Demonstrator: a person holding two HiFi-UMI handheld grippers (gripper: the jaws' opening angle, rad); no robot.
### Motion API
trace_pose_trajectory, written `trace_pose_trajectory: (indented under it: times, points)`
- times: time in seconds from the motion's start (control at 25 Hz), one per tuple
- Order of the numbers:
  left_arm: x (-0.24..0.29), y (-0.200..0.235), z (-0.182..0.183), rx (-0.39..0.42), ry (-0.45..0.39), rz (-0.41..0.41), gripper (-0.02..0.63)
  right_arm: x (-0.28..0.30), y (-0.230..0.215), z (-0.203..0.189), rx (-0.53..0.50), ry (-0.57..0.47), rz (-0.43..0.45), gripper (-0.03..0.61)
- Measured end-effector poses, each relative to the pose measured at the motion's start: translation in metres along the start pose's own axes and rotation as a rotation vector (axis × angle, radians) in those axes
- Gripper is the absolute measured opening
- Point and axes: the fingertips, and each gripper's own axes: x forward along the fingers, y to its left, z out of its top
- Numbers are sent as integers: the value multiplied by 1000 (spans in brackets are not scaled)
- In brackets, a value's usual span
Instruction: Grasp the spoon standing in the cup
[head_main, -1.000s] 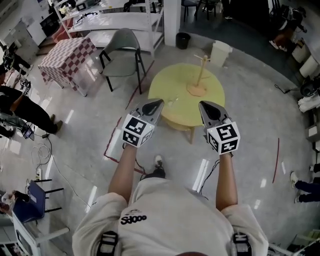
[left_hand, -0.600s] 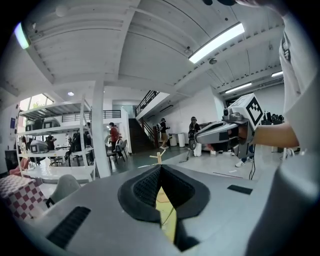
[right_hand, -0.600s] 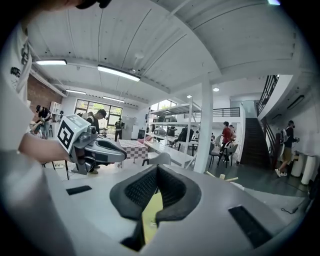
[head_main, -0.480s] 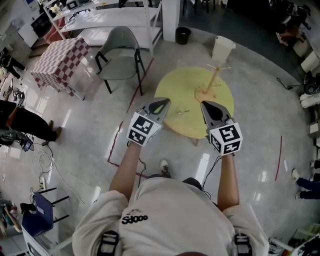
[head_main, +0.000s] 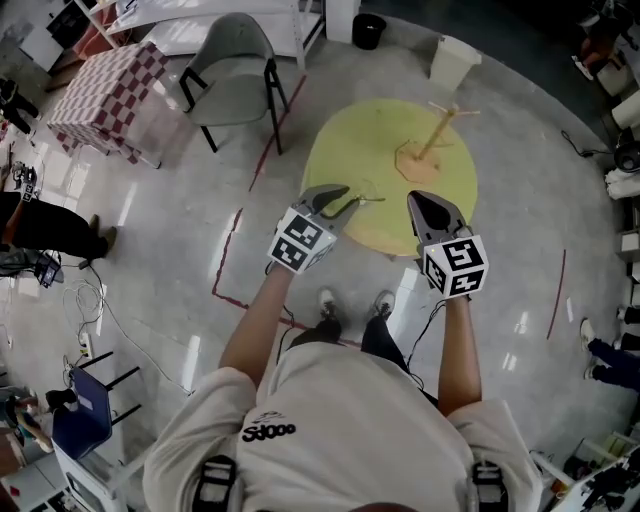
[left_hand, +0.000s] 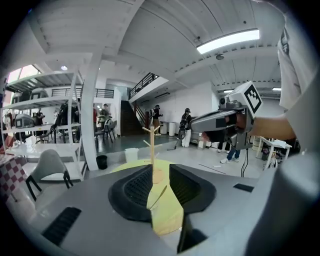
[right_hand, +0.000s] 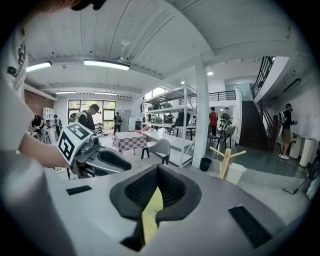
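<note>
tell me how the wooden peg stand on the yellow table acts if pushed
Probably tips if pushed high: the wooden stand is a tall thin post on a small flat base. Looks like bare wood, so likely stiff and light, and may slide on the yellow table.

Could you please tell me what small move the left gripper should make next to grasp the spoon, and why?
Probably ease the left gripper forward over the yellow table until the spoon sits between its jaws. They are opening with nothing between them yet, and the spoon shows through the gap, farther ahead.
</note>
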Motion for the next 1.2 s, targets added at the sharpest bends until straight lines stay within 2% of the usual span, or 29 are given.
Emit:
trace_pose_trajectory:
  times: [0.28,0.56,0.76,0.92,1.2]
  points:
    - [51,-7,-52,-43,112,-27,149,10,-11,-46,49,77,37,18]
    - [107,-12,-94,-10,223,-32,150,18,-28,-96,93,139,94,18]
    - [138,-9,-126,9,327,-13,128,22,-37,-116,110,170,121,18]
    - [153,-7,-139,38,368,7,117,17,-40,-125,127,181,124,18]
    - [172,-7,-151,97,431,35,73,6,-47,-144,88,223,144,18]
